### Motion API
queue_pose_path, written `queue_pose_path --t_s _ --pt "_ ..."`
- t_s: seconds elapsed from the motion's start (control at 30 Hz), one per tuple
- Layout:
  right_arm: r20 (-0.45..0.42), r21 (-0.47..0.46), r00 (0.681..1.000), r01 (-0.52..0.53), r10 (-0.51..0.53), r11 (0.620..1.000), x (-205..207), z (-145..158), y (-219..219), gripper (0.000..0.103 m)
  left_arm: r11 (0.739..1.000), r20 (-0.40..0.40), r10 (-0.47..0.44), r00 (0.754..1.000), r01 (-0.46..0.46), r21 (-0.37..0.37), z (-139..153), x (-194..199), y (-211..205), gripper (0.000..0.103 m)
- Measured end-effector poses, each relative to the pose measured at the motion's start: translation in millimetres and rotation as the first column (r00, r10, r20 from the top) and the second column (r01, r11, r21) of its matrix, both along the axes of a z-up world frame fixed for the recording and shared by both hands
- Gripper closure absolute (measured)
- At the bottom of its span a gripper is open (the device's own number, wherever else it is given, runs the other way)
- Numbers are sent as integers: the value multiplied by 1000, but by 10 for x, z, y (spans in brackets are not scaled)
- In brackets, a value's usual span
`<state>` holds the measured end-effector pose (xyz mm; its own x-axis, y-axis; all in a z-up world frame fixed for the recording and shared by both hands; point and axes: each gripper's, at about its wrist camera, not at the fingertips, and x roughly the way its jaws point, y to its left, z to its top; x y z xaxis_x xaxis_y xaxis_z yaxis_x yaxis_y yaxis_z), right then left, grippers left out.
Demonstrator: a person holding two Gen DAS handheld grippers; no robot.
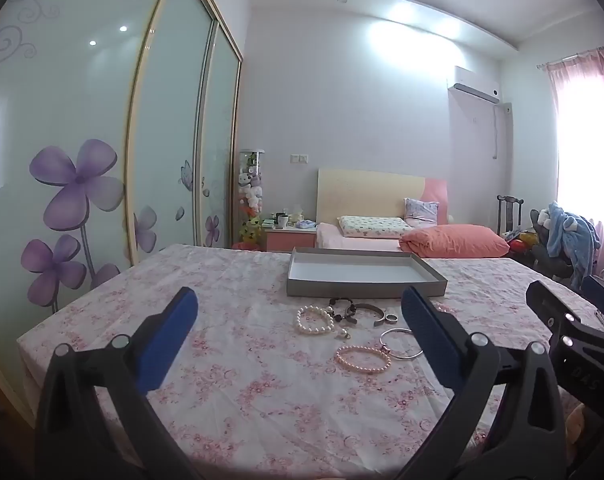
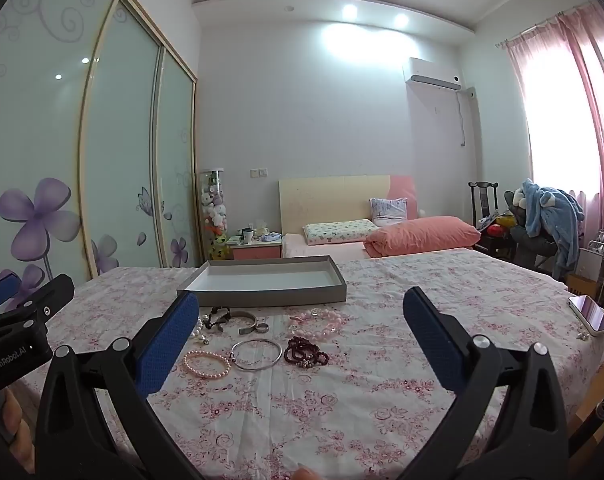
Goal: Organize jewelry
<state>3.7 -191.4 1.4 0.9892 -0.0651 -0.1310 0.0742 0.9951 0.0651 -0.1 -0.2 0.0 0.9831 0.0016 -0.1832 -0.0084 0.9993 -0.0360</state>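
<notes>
A shallow grey tray [image 1: 365, 290] [image 2: 262, 295] lies empty on a table with a pink floral cloth [image 1: 242, 380] [image 2: 381, 380]. In front of it lie loose pieces: a white pearl bracelet [image 1: 314, 320], a pink pearl bracelet [image 1: 363, 359] [image 2: 206, 365], a thin silver bangle [image 1: 399, 343] [image 2: 257, 354], a grey cuff [image 1: 371, 312] [image 2: 244, 320], a small ring [image 1: 390, 318] [image 2: 262, 327], a dark red bead bracelet [image 2: 305, 353] and pink beads [image 2: 321, 322]. My left gripper [image 1: 300, 308] and right gripper [image 2: 302, 308] are open and empty, held above the near table edge.
A phone [image 2: 591, 313] lies at the table's right edge. Behind the table stand a bed with a pink pillow [image 2: 421, 236], a nightstand [image 2: 256, 246], a chair with blue clothing [image 2: 549, 220] and sliding wardrobe doors [image 1: 82, 160] at left.
</notes>
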Motion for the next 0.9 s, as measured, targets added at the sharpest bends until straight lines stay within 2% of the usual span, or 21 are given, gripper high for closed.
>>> queue_pose_path --t_s 0.9 --pt "-12 4 1000 2 -1 1000 10 -5 -3 2 1000 -4 -1 1000 1 -7 0 -2 -6 4"
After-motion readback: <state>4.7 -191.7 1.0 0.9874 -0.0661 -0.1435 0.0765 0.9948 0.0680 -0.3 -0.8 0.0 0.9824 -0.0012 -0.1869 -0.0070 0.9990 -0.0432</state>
